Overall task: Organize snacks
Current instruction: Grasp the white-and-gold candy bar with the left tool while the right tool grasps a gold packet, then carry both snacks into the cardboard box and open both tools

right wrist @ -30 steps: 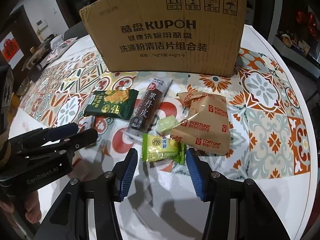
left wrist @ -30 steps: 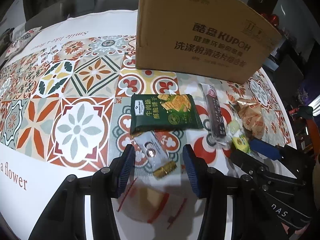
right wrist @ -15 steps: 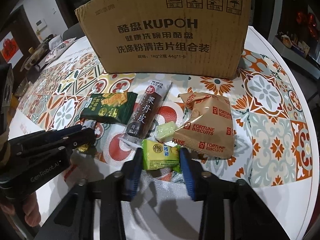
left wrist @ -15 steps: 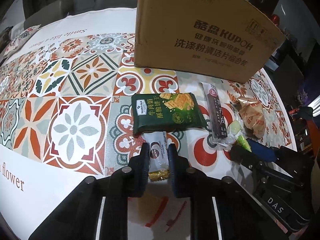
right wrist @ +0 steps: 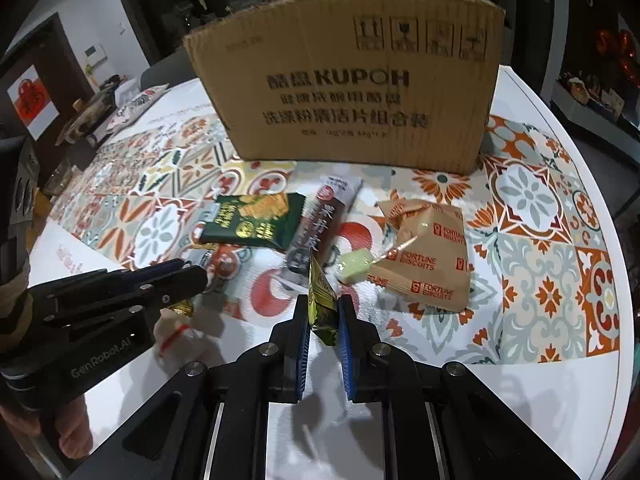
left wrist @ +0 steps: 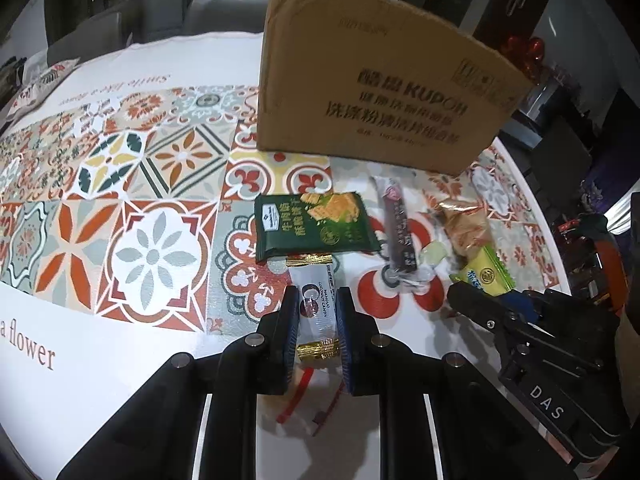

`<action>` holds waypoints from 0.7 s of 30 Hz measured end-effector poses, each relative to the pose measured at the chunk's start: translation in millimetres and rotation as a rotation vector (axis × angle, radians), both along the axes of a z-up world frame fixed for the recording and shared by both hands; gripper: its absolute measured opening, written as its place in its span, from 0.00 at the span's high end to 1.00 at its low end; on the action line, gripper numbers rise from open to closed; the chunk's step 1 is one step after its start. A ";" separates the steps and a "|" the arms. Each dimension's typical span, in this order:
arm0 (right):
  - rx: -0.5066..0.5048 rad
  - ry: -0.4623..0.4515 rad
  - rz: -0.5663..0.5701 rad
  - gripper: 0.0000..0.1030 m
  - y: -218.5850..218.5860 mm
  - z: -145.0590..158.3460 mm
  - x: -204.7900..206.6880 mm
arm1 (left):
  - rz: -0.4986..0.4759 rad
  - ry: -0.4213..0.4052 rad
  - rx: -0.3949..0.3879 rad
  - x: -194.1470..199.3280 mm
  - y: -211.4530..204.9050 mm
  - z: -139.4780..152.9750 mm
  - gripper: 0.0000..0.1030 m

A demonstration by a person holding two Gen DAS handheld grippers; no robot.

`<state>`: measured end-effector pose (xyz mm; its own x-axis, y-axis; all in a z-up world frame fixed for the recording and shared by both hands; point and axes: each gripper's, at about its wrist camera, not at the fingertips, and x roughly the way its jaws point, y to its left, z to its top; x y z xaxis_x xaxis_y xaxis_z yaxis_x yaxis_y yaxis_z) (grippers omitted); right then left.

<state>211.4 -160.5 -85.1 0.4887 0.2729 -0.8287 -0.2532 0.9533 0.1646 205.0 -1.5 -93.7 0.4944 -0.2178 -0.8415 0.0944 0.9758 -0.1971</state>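
My left gripper is shut on a white coconut candy packet with gold ends, lifted just above the table. My right gripper is shut on a green snack packet, tilted on edge and raised off the table. On the table lie a dark green cracker pack, a long dark fruit strip, a pale green candy and a tan Fortune Biscuits bag. A tall open cardboard box stands behind them.
The round table has a patterned tile cloth. A clear wrapper with red print lies under my left gripper. A chair stands behind the table at the far left. The table edge curves close on the right.
Both grippers went from open to shut. The left closed on the coconut candy packet, the right on the green packet, and both packets have come up off the table.
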 end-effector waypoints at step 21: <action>0.045 -0.174 0.014 0.86 -4.6 78.1 -14.7 | -0.055 -0.210 -0.009 -11.2 -7.5 87.5 0.81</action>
